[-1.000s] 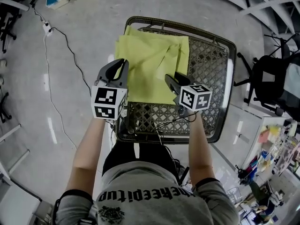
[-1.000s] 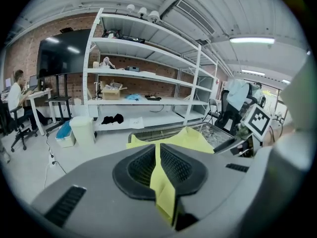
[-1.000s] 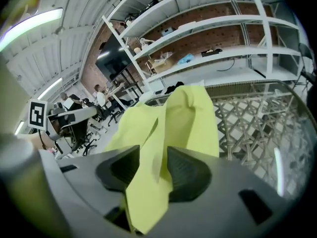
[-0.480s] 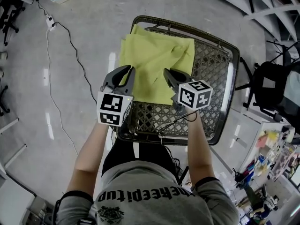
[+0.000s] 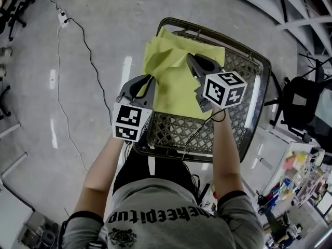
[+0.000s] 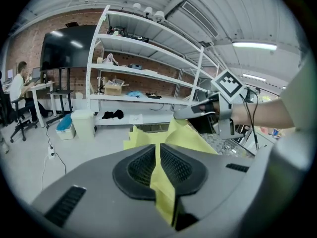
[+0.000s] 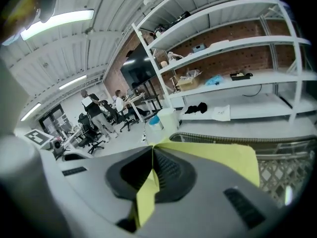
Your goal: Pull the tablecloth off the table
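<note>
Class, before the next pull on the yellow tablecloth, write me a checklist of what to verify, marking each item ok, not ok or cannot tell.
1. The left gripper is shut on the tablecloth: ok.
2. The right gripper is shut on the tablecloth: ok.
3. Nothing stands on the tablecloth: ok.
4. Its far edge is free of the lattice table rim: cannot tell.
5. The floor cable is clear of the person's feet: cannot tell, hidden behind the left gripper.
</note>
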### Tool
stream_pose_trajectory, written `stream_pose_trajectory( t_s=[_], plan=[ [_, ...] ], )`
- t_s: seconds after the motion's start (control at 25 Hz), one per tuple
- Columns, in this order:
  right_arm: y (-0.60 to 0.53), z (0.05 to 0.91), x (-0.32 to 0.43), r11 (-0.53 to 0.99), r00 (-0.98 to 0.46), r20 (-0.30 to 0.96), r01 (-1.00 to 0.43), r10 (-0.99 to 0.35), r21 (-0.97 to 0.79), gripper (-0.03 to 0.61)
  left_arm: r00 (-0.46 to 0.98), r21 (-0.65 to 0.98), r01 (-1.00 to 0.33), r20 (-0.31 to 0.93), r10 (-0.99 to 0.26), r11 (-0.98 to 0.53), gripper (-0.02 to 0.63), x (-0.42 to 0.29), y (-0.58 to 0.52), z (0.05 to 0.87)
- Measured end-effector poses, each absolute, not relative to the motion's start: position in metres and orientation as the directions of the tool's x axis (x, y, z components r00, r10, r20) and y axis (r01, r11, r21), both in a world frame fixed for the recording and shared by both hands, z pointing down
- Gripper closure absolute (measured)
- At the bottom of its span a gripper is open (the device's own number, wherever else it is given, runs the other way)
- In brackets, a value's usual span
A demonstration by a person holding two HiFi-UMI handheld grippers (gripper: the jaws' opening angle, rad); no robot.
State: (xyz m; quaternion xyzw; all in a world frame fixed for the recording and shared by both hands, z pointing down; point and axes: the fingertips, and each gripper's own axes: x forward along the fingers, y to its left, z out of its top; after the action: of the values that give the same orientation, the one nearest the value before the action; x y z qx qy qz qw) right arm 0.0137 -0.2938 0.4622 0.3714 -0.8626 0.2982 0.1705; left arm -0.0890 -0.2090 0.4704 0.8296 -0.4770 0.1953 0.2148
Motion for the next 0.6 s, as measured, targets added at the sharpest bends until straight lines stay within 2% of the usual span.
stream_pose_trajectory(
  t_s=[0.24, 0.32, 0.6],
  plan=[
    [-0.306, 0.465, 0.007, 0.552, -0.623, 0.541, -0.773, -0.564, -0.315, 0.554, 0.465, 0.168, -0.877, 0.527, -0.711, -0.450, 0.575, -0.095, -0.209, 0.469],
    [-0.302, 0.469, 0.004, 0.563, -0.636, 0.551, -0.760, -0.541, -0.324, 0.492, 0.463, 0.167, -0.879, 0.527, -0.712, -0.447, 0.575, -0.094, -0.210, 0.468],
    [-0.288, 0.468, -0.009, 0.591, -0.673, 0.546, -0.725, -0.498, -0.354, 0.419, 0.464, 0.164, -0.878, 0.525, -0.714, -0.450, 0.575, -0.097, -0.211, 0.466]
  ],
)
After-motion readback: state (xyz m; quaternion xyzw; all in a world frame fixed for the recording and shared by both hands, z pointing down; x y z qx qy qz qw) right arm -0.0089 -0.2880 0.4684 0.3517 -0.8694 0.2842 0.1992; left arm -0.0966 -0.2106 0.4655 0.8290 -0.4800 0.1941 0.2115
